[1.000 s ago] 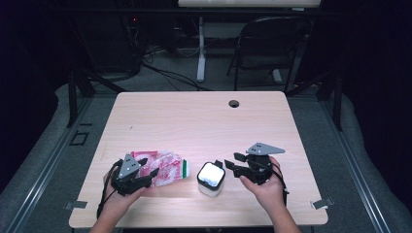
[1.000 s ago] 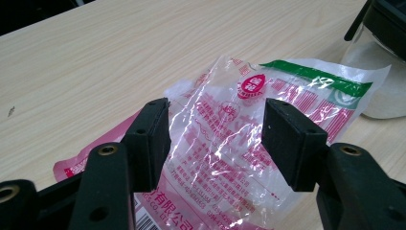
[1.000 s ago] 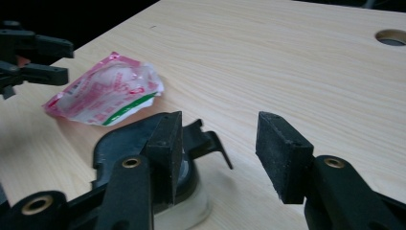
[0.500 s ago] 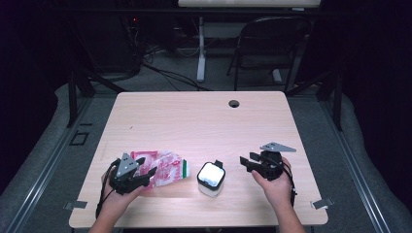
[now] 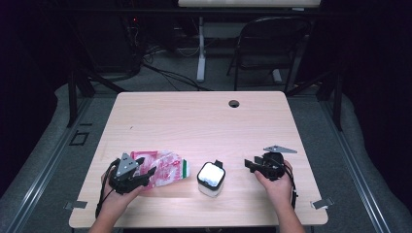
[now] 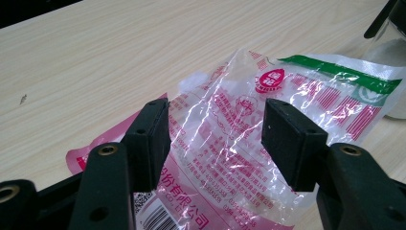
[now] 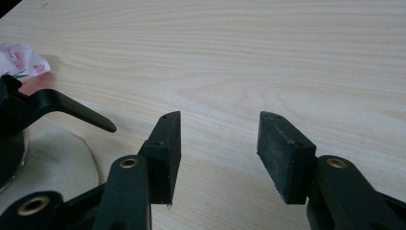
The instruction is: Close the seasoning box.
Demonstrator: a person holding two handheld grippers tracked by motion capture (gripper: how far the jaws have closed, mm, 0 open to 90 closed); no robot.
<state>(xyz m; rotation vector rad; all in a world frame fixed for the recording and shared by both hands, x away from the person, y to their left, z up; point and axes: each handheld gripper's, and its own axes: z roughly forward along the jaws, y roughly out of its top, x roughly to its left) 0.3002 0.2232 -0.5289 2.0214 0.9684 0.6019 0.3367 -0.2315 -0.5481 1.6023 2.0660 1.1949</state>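
Near the counter's (image 5: 204, 121) front left edge, the left gripper (image 5: 141, 175) rests with its fingers (image 6: 153, 139) spread wide over a crinkled pink-and-clear plastic bag (image 5: 165, 167) lying flat; the pads hang above the film without pinching it. Just right of the bag stands a small white jar (image 5: 211, 178) with a black lid clasp. Farther right, apart from the jar, the right gripper (image 5: 252, 165) points toward it, fingers (image 7: 167, 148) open over bare wood.

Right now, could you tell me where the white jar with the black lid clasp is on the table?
In the high view the white jar stands near the table's front edge, about midway between the two hands, just right of the pink plastic bag.
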